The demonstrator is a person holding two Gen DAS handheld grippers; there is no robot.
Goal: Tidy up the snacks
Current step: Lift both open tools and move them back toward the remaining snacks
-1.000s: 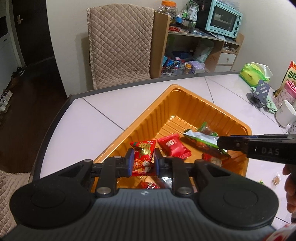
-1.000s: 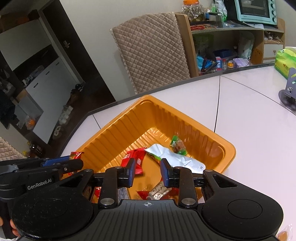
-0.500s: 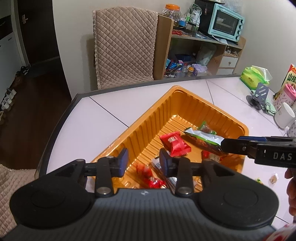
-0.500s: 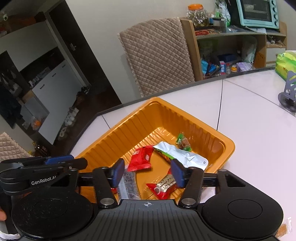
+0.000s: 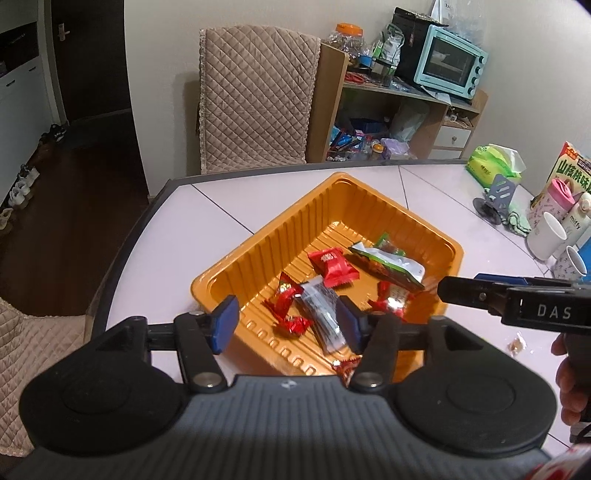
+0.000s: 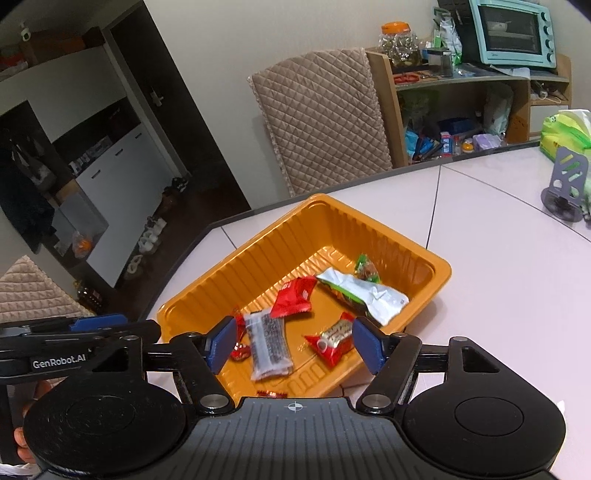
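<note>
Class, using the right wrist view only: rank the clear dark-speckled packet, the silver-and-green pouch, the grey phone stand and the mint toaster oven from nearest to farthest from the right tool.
1. Clear dark-speckled packet: in the orange tray, just ahead of the right tool.
2. Silver-and-green pouch: farther back in the tray, on its right side.
3. Grey phone stand: far right on the table.
4. Mint toaster oven: on the shelf behind the table.

orange ribbed tray (image 5: 295,221) on table | wrapped snacks (image 5: 334,266) lying loose inside, mostly red
</note>
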